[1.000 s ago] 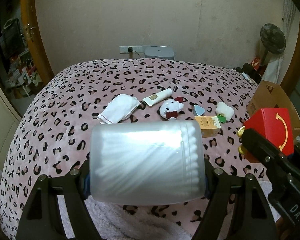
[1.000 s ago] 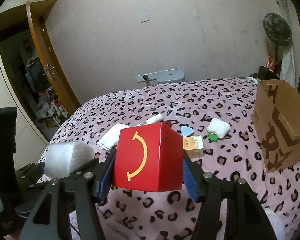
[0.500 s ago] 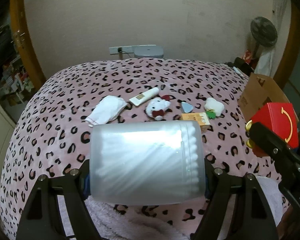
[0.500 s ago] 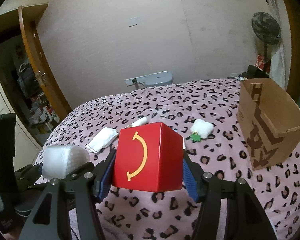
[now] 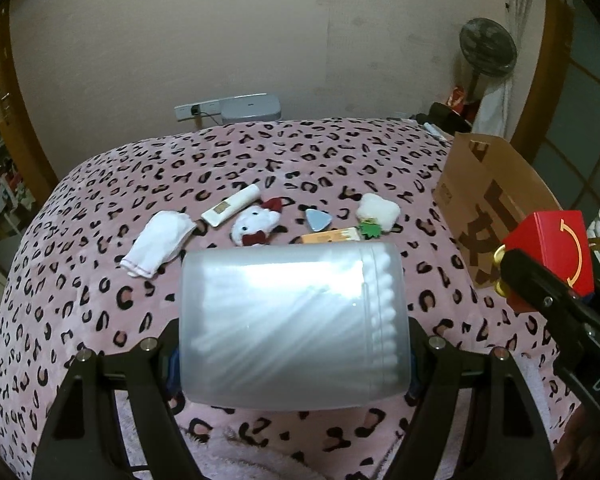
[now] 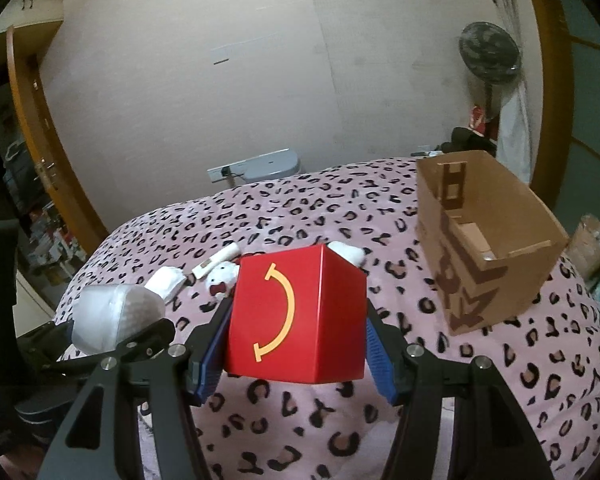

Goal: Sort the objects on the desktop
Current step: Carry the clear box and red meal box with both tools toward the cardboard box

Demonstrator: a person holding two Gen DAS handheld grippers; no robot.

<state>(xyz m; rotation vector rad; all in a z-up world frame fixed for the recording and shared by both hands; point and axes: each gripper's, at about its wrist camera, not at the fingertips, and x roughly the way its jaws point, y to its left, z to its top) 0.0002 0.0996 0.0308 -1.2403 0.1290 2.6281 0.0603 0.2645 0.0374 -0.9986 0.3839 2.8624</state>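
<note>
My left gripper (image 5: 294, 344) is shut on a clear tub of cotton swabs (image 5: 294, 322), held above the near edge of the leopard-print bed (image 5: 100, 280). My right gripper (image 6: 296, 344) is shut on a red box with a yellow smile (image 6: 296, 314), also held above the bed; the box also shows at the right of the left wrist view (image 5: 552, 256). An open brown cardboard box (image 6: 488, 240) stands on the bed to the right, ahead of the red box. The swab tub also shows at the left of the right wrist view (image 6: 116, 316).
On the bed's middle lie a white cloth (image 5: 158, 242), a white tube (image 5: 230, 210), a white plush cat (image 5: 256, 226), a blue triangle (image 5: 317, 219), an orange carton (image 5: 332, 236) and a white plush with a green leaf (image 5: 378, 210). A fan (image 6: 490, 56) stands at the back right.
Both grippers have risen and swung right with their loads. The cardboard box has come closer to centre in both views, and its open inside now shows in the right wrist view.
</note>
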